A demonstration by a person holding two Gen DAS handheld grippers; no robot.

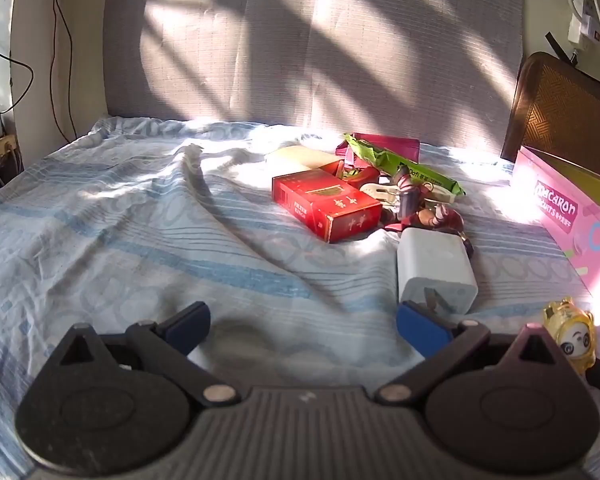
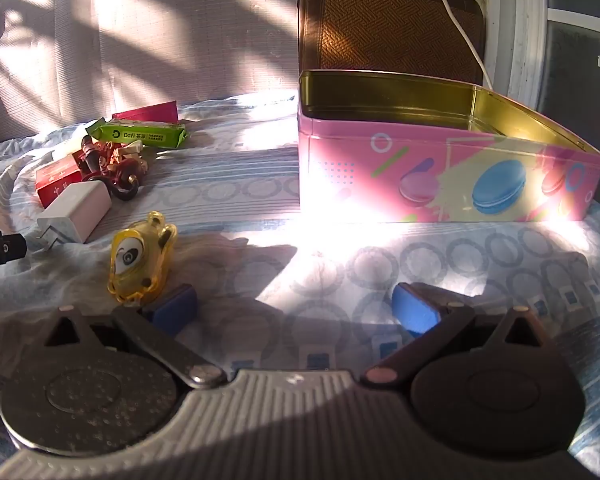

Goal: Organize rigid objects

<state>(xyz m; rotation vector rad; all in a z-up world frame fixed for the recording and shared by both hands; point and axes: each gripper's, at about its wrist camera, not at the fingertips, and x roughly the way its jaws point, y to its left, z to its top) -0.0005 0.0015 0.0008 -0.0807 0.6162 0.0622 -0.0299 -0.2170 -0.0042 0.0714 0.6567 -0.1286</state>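
On the blue-striped bedsheet (image 1: pixel 140 216), toward its right side, a small heap of rigid objects lies in sunlight: a red cigarette pack (image 1: pixel 326 204), a white charger plug (image 1: pixel 436 270) just in front of it with its metal prongs facing the camera, a green snack wrapper (image 1: pixel 404 168) behind, a dark red figurine (image 1: pixel 424 212) between the pack and the wrapper, and a flat crimson packet (image 1: pixel 388 144) at the very back. A cream-coloured box (image 1: pixel 296 158) sits behind the cigarette pack, touching it. Apart from the heap, nearer the front edge of the bed, a yellow translucent toy charm (image 2: pixel 140 256) with a cartoon face lies on its side.

To the right of the heap, well apart from it, stands an open pink macaron tin (image 2: pixel 440 176) with a gold interior; nothing can be seen inside it from this angle. Behind the tin leans a brown woven-pattern panel (image 2: pixel 388 24), possibly its lid, and a white cable (image 2: pixel 456 16) runs down across that panel.

Left gripper (image 1: pixel 304 328) hovers low over the sheet with its blue-padded jaws spread wide and nothing between them; its right pad is just beside the charger plug. Right gripper (image 2: pixel 296 308) is likewise fully spread and holds nothing, its left pad just beside the yellow charm, the tin ahead of it. A grey fabric backrest (image 1: pixel 320 40) rises behind the bed, crossed by window shadows.
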